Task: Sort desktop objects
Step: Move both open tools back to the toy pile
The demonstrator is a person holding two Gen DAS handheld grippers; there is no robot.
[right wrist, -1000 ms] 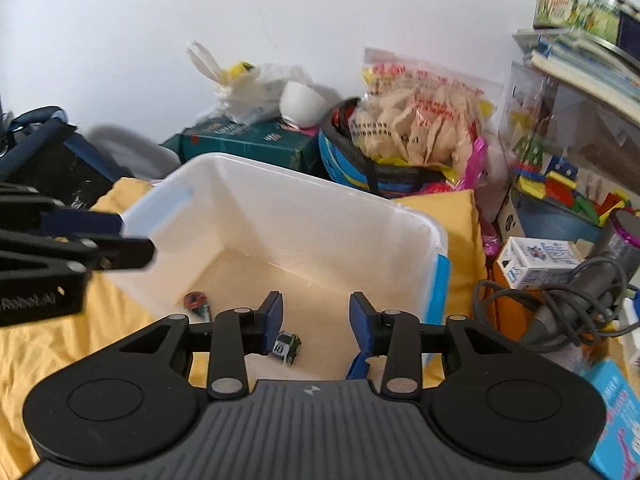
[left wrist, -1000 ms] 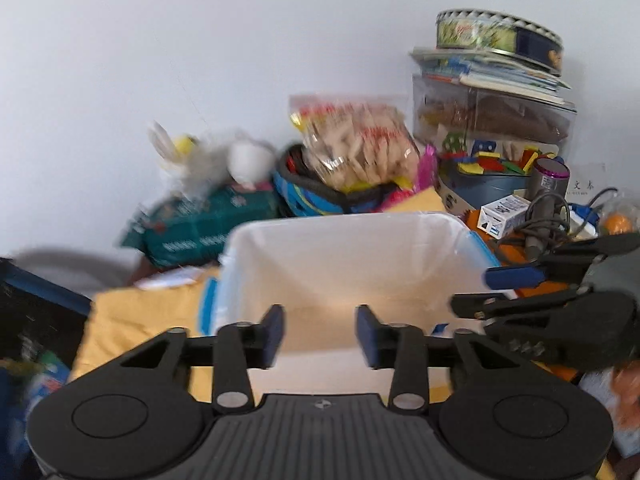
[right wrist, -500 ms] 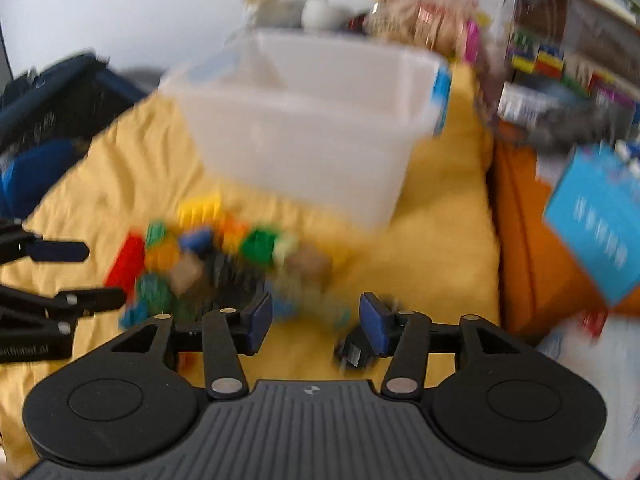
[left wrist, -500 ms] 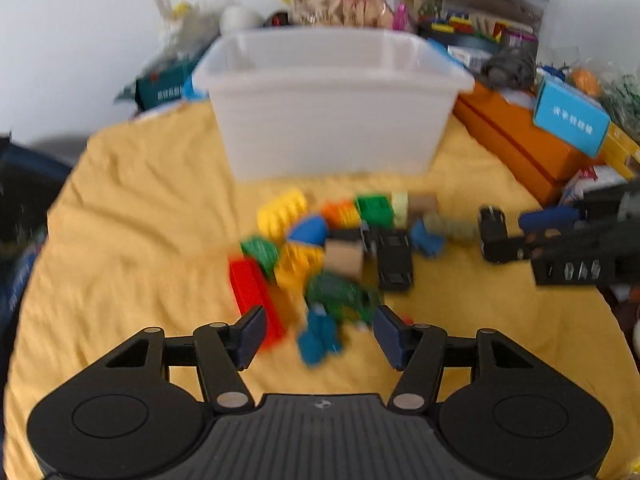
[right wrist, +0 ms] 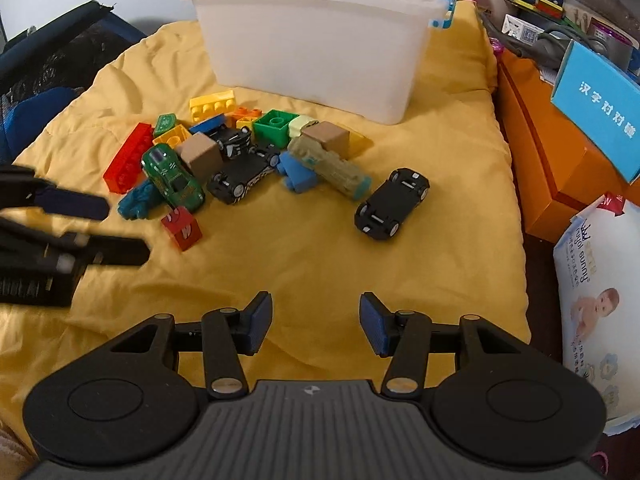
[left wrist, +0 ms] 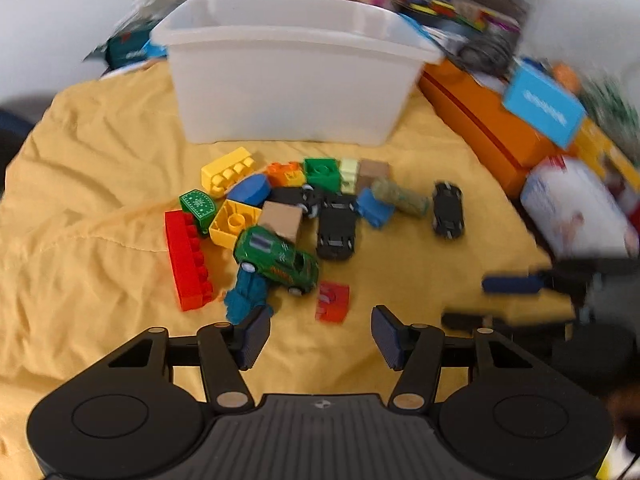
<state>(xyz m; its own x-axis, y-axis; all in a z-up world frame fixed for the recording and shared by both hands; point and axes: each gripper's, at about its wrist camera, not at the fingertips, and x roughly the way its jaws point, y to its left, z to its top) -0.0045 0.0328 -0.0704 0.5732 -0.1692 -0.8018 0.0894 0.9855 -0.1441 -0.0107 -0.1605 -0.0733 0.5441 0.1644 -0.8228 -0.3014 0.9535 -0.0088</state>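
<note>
both grippers [left wrist: 316, 338] [right wrist: 316, 324] open, nothing held.

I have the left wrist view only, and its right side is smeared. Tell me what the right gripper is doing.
Observer: The right gripper is open with nothing between its pads; its jaws have just been opening.
Operator: Report what lies ahead of it.
Observer: The lone black car, ahead and slightly right. It lies wheels up on the yellow cloth, apart from the toy pile.
Operator: Name the white thing at my far right.
Observer: A pack of wipes with a baby printed on it, beside the cloth's edge.
</note>
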